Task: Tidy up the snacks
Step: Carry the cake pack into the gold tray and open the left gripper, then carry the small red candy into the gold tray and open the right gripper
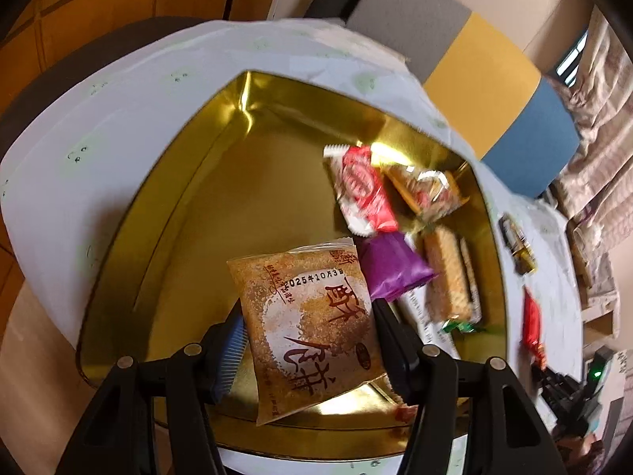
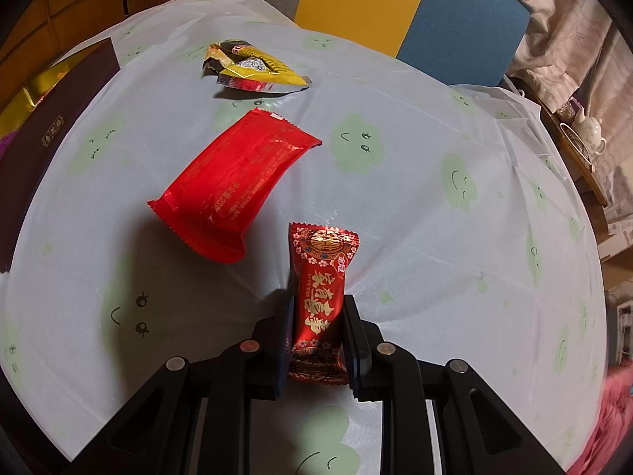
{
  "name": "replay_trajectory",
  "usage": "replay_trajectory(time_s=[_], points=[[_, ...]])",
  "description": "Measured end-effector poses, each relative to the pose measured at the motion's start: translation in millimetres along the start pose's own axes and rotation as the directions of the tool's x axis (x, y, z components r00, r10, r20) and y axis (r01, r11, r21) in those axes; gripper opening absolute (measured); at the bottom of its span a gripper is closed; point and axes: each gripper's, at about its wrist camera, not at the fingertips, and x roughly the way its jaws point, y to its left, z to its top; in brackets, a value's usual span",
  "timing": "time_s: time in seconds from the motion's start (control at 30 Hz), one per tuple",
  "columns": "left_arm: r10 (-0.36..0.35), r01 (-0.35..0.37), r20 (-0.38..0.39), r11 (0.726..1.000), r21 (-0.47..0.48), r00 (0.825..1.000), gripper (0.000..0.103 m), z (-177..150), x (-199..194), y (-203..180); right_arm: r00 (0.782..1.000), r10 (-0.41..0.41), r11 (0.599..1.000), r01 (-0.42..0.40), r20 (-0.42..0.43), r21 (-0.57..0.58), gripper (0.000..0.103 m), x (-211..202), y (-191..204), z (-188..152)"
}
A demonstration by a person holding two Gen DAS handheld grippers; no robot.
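Note:
My left gripper (image 1: 307,316) is shut on a brown pastry packet (image 1: 316,297) with a printed date, held tilted over the open gold tin (image 1: 190,206). In the tin's right half lie a red-and-white packet (image 1: 364,190), a purple packet (image 1: 391,269), a clear golden packet (image 1: 427,190) and a puffed-rice bar (image 1: 451,277). My right gripper (image 2: 319,301) is shut on a small red candy packet (image 2: 322,261) with gold characters, close above the tablecloth. A large plain red packet (image 2: 233,182) lies just left of it, and a yellow-and-black packet (image 2: 253,65) lies farther back.
A pale tablecloth (image 2: 415,206) with green smiley clouds covers the table. The tin's dark outer wall (image 2: 39,146) stands at the left edge in the right wrist view. A teapot (image 2: 591,130) sits on a tray beyond the table at the right. Yellow and blue panels stand behind.

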Motion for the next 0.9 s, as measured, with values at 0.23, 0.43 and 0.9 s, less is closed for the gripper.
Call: replay_trajectory(time_s=[0.23, 0.43, 0.9], points=[[0.028, -0.029, 0.02, 0.999, 0.026, 0.999, 0.073, -8.1, -7.9, -1.2, 1.0, -0.001, 1.0, 0.001, 0.0, -0.003, 0.024, 0.1, -0.4, -0.3], [0.101, -0.114, 0.107, 0.987, 0.115, 0.989, 0.072, -15.6, -29.8, -20.2, 1.0, -0.009, 1.0, 0.009, 0.003, -0.007, 0.024, 0.0, 0.8, -0.9], [0.081, -0.155, 0.247, 0.943, 0.294, 0.966, 0.072, -39.1, -64.6, -66.2, 0.999, -0.031, 1.0, 0.031, 0.008, -0.001, 0.024, -1.2, 5.2, -3.4]])
